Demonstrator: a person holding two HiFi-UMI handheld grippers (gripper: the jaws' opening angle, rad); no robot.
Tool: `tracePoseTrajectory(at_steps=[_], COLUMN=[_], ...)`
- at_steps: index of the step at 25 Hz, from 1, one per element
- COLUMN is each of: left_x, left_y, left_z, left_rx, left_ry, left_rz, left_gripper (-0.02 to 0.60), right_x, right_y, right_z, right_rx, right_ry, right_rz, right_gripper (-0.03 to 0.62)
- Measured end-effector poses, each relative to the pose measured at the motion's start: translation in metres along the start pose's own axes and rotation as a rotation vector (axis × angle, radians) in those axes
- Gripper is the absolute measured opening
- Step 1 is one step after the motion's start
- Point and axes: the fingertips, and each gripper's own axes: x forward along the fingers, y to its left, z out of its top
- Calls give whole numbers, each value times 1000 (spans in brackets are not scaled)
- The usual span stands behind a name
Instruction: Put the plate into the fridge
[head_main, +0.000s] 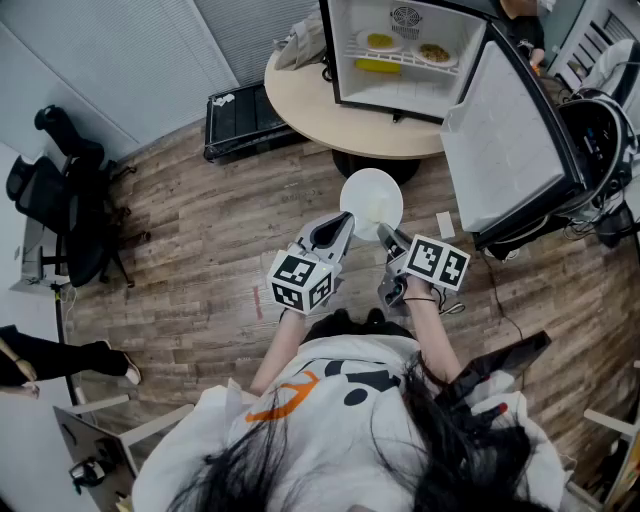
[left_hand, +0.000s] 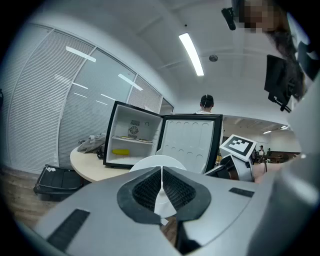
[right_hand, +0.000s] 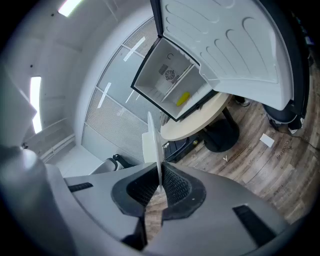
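We hold a white round plate (head_main: 371, 203) out in front of us with both tools, above a wood-plank floor (head_main: 220, 250). The left gripper (head_main: 343, 228) is pinching the plate's near-left rim, its jaws pressed onto the thin edge. The right gripper (head_main: 384, 236) is likewise clamped on the near-right rim. The plate lies roughly flat, face up, and reaches away from both grippers toward the fridge.

The small black fridge (head_main: 400, 50) stands open on a round beige table (head_main: 300, 105), straight ahead of the plate and well apart from it. Its white-lined fridge door (head_main: 505, 140) is swung out to our right, closer to the right gripper. Inside, a wire shelf (head_main: 400, 58) carries food, with open space showing below it.

Both forearms are stretched forward side by side, close together, with the grippers angled slightly downward. We judge that the plate must travel forward, rim first, over the table edge, keeping left of the door.
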Motion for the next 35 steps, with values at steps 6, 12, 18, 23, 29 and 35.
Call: tracePoseTrajectory(at_steps=[6,12,18,23,29,35], left_x=[5,7,12,19,34,48], left_y=[-3,-4,-4,-5,-7,-5], left_z=[-4,-7,-6,-7,-7,-9], left_rx=[-4,-10,-11,-12,-15,-25], left_ry=[0,2,-4,-2,-9,-17], left_rz=[8,25,47,60,79,102], left_gripper=[11,11,11,11,11,11], right_x=[-1,-3,-5,-5,-3,1], right_y=[-6,-12,-19,-25,-37,-48], right_z=[4,7,13,20,30,39], right_rx=[22,36,45,46,39,31], right_ry=[-6,-4,5,13,33,52], right_rz=[11,16,28,31,39,44], right_gripper=[26,26,26,26,26,26])
